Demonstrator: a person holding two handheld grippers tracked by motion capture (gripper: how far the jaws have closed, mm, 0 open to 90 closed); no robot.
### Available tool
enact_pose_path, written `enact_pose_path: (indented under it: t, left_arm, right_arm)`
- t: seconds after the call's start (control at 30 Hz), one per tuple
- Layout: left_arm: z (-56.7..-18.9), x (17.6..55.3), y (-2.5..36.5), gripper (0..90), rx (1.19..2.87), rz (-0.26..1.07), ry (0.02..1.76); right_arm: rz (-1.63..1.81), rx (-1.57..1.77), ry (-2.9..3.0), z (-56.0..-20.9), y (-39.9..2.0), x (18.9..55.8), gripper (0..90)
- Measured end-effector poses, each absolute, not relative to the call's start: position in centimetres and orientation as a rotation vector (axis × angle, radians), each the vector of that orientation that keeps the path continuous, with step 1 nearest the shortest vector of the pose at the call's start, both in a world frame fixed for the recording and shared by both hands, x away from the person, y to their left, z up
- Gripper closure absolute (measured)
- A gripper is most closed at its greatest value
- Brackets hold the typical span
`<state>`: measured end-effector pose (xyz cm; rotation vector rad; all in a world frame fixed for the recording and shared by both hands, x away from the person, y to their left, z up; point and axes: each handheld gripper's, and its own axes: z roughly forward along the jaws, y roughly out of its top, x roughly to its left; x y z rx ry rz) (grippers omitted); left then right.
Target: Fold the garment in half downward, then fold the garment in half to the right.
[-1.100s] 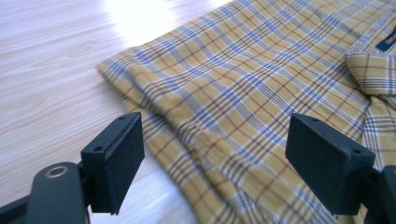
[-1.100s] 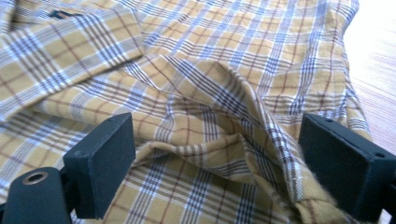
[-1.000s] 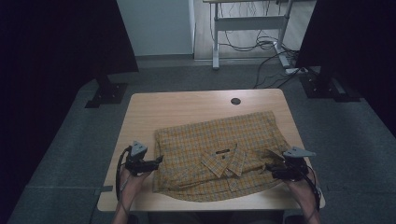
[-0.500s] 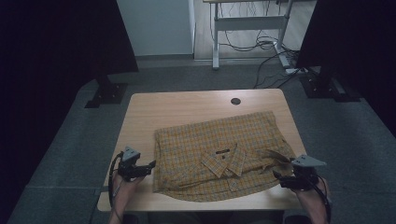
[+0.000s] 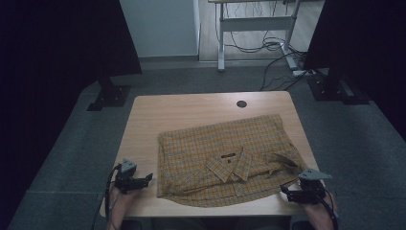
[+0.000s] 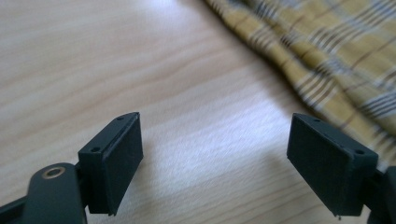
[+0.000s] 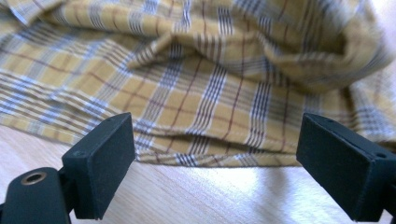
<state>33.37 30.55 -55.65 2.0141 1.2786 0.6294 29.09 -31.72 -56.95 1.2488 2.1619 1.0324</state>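
Yellow plaid button-up shirt lies spread flat on my light wooden table, filling the middle and near half of the top, collar toward me and slightly right of centre. Its fabric is rumpled along the right side, where a sleeve folds over. A small dark round hole sits in the tabletop near the far edge, well apart from the shirt.

My left gripper, black with a grey three-cornered plate, rests near the table's front left corner, just beside the shirt's left edge. In the left gripper view its jaws stand wide apart over bare wood, holding nothing, with the cloth edge off to the right.

My right gripper sits at the front right corner, at the shirt's near hem. In the right gripper view its jaws are also spread wide and empty, the hem lying just ahead of them on the wood.

Grey carpet surrounds the table.
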Motion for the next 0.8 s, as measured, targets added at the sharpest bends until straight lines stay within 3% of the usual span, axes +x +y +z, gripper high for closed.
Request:
enact_pose_path:
  t: [0.3,0.47,0.8]
  left_arm:
    - [-55.96,33.4,30.54,15.7,1.997,0.645,1.264]
    - [-56.06,33.47,30.23,4.7,2.02,0.629,1.271]
    - [-55.99,33.45,30.13,9.2,2.007,0.635,1.27]
  right_arm:
    - [1.04,1.272,2.143,-58.07,-31.54,29.79,9.6]
    - [1.039,1.277,2.127,-58.18,-31.47,29.63,9.6]
    - [1.044,1.28,2.116,-58.25,-31.47,29.53,9.6]
